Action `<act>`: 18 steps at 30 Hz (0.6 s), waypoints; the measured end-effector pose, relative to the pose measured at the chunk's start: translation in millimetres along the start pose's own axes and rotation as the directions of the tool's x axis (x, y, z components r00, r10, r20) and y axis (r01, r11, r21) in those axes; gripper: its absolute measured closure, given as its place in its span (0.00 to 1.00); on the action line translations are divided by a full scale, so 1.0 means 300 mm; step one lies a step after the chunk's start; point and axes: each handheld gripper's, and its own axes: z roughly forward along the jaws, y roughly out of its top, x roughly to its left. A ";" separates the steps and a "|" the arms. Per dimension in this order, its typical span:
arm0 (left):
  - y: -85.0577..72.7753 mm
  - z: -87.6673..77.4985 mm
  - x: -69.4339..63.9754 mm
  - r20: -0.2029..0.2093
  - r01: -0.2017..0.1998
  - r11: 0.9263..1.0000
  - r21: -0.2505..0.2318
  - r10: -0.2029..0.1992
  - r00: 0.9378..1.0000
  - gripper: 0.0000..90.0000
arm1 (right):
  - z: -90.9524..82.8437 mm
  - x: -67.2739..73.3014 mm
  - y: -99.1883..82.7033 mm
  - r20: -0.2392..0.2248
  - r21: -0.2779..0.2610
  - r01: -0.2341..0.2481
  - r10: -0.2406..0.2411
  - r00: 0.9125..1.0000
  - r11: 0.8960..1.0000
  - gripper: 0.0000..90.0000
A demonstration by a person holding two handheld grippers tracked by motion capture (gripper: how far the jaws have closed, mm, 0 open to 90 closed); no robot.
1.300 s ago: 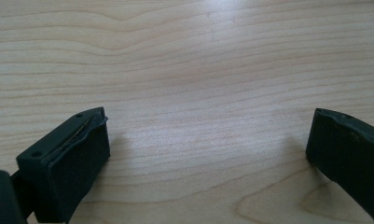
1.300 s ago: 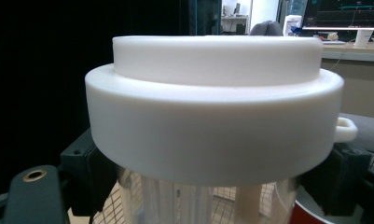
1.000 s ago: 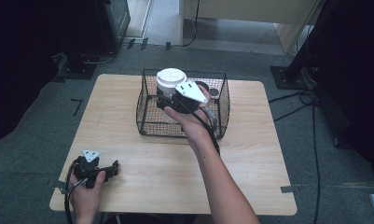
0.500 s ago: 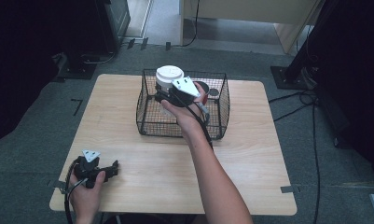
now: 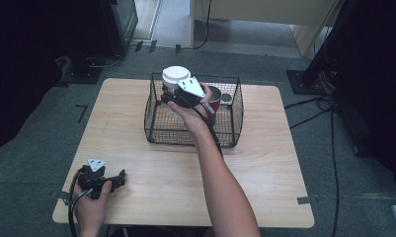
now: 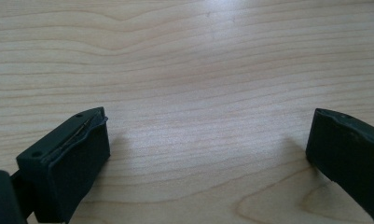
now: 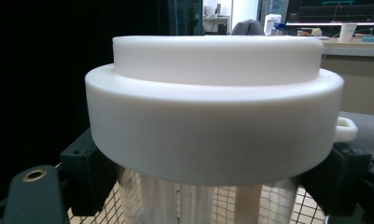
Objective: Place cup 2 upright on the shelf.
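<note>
Gripping a clear jar with a white lid (image 7: 212, 116), the right tool (image 5: 178, 94) pinches the transparent body just below the lid's rim, one black jaw on each side. In the high view the jar (image 5: 175, 79) stands upright in the tool's grasp at the rear left corner of a black wire basket (image 5: 195, 136), its lid level with or just above the basket's top rim; whether its base touches the basket floor cannot be told. The lid is a stepped white disc with a small loop tab at its right edge in the right gripper view. Beside the right tool, inside the basket, sits a red cup (image 5: 215, 98). The basket rests on the light wooden counter (image 5: 264, 163), near its far edge. Well apart from the basket, at the near left corner of the counter, the left tool (image 5: 104, 178) lies low on the wood in the person's left hand. Its jaws are spread wide, with bare wood grain between them in the left gripper view (image 6: 208, 154).
</note>
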 end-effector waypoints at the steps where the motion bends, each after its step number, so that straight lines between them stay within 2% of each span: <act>1: 0.000 0.000 0.000 0.000 0.000 1.000 0.000 0.000 1.000 0.00 | 0.008 -0.001 -0.009 -0.005 -0.004 0.012 -0.012 1.000 1.000 0.18; 4: 0.000 0.000 0.000 0.000 0.000 1.000 0.000 0.000 1.000 0.00 | 0.024 -0.002 -0.031 -0.009 0.004 0.064 -0.064 0.998 0.998 0.18; 12: 0.000 0.000 0.000 0.000 -0.002 1.000 0.001 0.002 1.000 0.00 | 0.064 -0.018 -0.076 -0.002 0.035 0.061 -0.061 0.998 0.998 0.18; 15: 0.000 0.000 0.000 0.000 -0.002 1.000 0.001 0.002 1.000 0.00 | 0.078 -0.025 -0.098 -0.028 0.058 0.060 -0.058 0.998 0.997 0.18; 18: 0.000 0.000 0.000 0.000 -0.002 1.000 0.001 0.002 1.000 0.00 | 0.093 -0.031 -0.121 -0.046 0.076 0.089 -0.086 0.995 0.993 0.18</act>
